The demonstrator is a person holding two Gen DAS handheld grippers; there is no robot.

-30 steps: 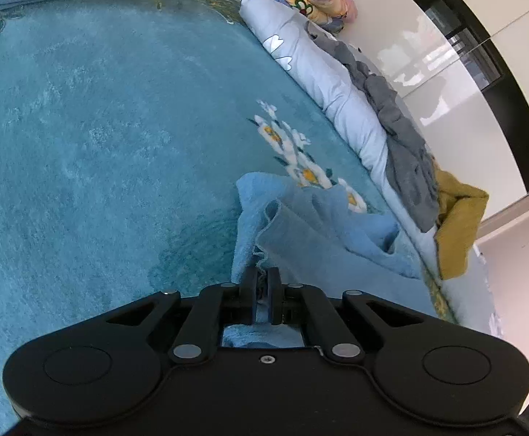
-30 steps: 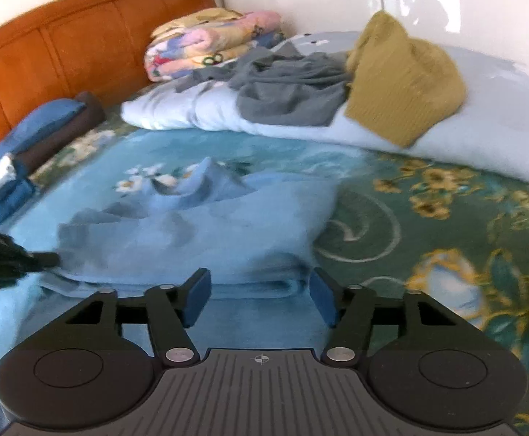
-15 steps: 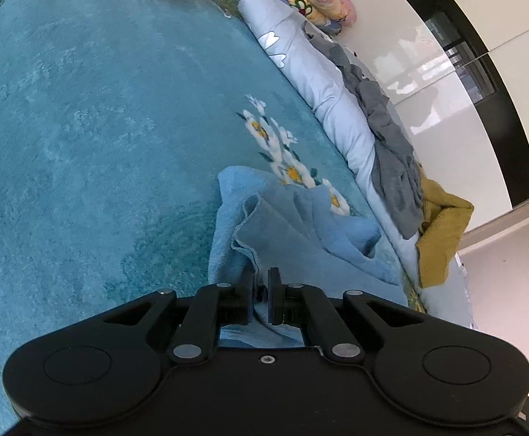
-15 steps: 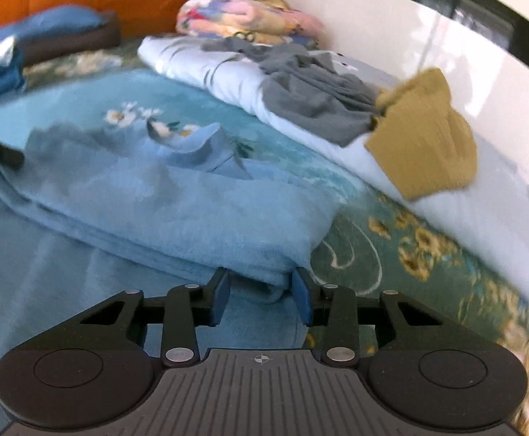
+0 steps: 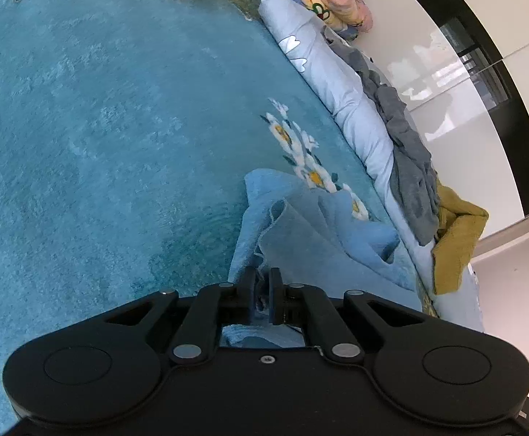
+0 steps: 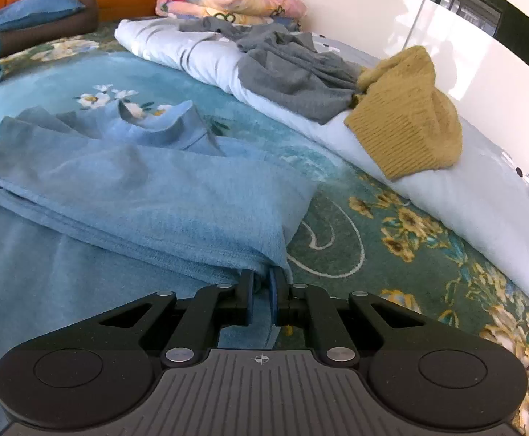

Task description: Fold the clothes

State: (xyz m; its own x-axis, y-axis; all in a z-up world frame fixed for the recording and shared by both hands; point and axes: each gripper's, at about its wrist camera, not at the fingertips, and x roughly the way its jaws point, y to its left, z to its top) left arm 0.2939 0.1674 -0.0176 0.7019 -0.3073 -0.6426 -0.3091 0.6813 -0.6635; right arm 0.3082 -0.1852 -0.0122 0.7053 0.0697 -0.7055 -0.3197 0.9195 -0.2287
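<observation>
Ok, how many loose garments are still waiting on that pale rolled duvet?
2: a grey garment draped mid-duvet, and a mustard knit beside it toward the near end. More may be hidden underneath.

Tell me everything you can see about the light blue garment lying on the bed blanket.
The light blue garment is a soft, fleecy-looking knit top with a ribbed collar standing up at its far side. It lies folded over in layers on the teal floral blanket, rumpled, not yet neat. The right gripper is shut on its near edge; the left gripper is shut on bunched fabric at the other end. It lies apart from the grey and mustard clothes.
</observation>
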